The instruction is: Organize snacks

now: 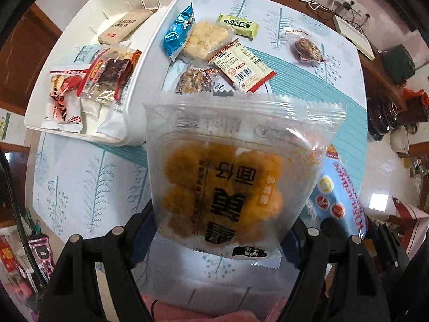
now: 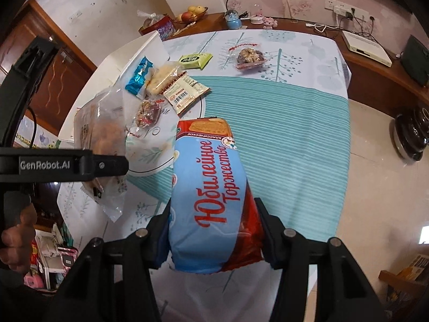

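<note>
Between my left fingers: I am holding the clear bag of orange puffs [image 1: 228, 185] in the left gripper [image 1: 222, 244], pads pressing its lower sides, bag hanging above the table [image 1: 80, 187].
Right claw: right gripper [image 2: 214, 238] is clamping the blue biscuit pack [image 2: 211, 187] at its near end; jaws are closing a little more on it.
Where the pack is pointing: out over the teal-striped cloth, lifted off it.
Bin: white bin [image 1: 150, 64] is sitting at the table's far left, already carrying several wrapped snacks.
Loose pile: blue foil packet [image 1: 179, 30], green packet [image 1: 238, 25] and other wrappers are lying just beside the bin's wall.
Step, as I judge it: I am carrying both loads toward the bin.
Doing it well: I am aiming to bring the puff bag in over the rim before letting go, keeping my squeeze light so the puffs are not crushed, and laying the biscuit pack flat alongside.
</note>
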`<action>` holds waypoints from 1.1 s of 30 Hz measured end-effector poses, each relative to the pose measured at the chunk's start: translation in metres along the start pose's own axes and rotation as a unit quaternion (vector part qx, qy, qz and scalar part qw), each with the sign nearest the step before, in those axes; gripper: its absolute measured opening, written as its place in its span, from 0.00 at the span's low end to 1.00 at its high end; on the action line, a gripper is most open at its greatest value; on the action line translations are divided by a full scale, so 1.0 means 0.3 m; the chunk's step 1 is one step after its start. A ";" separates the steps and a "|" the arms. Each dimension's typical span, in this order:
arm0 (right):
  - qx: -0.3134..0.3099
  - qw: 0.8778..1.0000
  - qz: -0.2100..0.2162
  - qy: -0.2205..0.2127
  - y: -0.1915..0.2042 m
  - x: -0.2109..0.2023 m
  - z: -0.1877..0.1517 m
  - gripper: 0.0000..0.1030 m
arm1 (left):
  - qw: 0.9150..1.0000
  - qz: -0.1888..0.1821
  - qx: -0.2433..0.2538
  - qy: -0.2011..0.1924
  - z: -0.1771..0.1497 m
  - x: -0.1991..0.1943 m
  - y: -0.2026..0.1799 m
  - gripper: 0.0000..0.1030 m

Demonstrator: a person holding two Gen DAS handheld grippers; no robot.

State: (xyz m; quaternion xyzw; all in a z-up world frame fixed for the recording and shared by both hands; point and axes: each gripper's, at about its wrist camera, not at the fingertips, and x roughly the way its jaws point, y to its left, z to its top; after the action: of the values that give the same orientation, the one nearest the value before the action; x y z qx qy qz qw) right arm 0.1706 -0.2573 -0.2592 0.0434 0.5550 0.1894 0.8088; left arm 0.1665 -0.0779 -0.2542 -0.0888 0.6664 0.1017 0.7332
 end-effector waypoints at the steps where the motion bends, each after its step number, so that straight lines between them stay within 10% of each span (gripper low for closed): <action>1: 0.003 1.000 0.000 -0.003 0.002 -0.009 -0.003 0.53 | 1.000 0.001 0.005 -0.003 -0.013 -0.015 0.004 0.76; 33: 0.008 0.993 0.039 -0.114 0.462 -0.097 0.089 0.52 | 0.992 -0.016 0.102 -0.065 0.064 -0.293 0.419 0.76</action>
State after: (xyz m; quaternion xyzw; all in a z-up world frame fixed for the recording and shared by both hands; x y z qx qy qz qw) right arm 0.1500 -0.1358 -0.1846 0.0925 0.4585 0.2105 0.8585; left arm 0.1432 0.0455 -0.1643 -0.0175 0.6227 0.0265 0.7818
